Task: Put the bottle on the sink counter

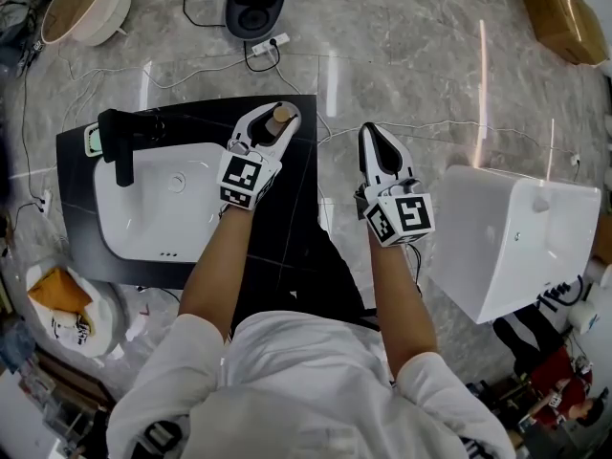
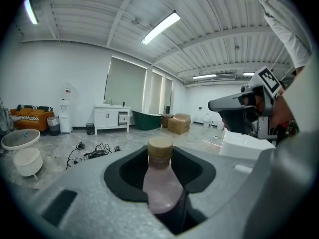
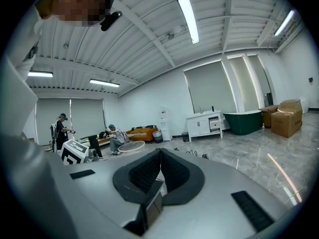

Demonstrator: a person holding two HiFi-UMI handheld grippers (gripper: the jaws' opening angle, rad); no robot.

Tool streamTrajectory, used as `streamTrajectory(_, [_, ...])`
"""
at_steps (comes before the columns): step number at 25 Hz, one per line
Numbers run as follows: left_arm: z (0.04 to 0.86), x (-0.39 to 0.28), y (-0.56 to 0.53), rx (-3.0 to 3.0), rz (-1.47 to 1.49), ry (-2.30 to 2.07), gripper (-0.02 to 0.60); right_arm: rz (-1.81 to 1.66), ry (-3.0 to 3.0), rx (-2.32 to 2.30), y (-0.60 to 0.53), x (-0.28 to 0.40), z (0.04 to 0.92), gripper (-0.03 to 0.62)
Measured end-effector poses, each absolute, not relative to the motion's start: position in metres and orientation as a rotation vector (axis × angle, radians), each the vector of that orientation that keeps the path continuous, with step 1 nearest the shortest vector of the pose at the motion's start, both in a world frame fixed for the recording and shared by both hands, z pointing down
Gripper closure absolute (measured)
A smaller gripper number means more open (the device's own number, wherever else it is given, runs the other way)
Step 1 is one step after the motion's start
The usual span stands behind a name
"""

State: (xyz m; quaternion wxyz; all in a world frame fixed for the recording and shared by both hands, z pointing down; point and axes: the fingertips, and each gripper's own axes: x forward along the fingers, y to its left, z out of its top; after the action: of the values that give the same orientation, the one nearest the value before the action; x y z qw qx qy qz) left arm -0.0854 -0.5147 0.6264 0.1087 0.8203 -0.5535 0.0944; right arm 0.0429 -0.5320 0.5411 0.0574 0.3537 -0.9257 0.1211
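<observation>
A pale pink bottle [image 2: 160,183] with a tan cap [image 1: 281,115] stands upright between the jaws of my left gripper [image 1: 275,120], which is shut on its body. In the head view the bottle hangs over the black sink counter [image 1: 287,228], just right of the white basin [image 1: 158,208] and the black faucet [image 1: 124,142]. My right gripper [image 1: 375,140] hovers to the right of the counter's edge. Its jaws are shut with nothing between them, and in the right gripper view they meet at the tips [image 3: 160,156]. The right gripper [image 2: 234,108] also shows in the left gripper view.
A large white ceramic fixture [image 1: 512,237] stands at the right. On the marble floor behind lie a power strip [image 1: 266,44] with cables, a black round appliance [image 1: 256,3], a beige basin [image 1: 86,8] and cardboard boxes [image 1: 564,17].
</observation>
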Motion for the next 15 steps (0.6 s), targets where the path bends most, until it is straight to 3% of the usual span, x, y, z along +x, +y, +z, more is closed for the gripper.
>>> streamTrajectory(15, [0.608, -0.100, -0.487, 2.416, 0.309, -1.626, 0.390, 0.329, -2.823, 1.067, -0.525, 0.040, 0.519, 0.579])
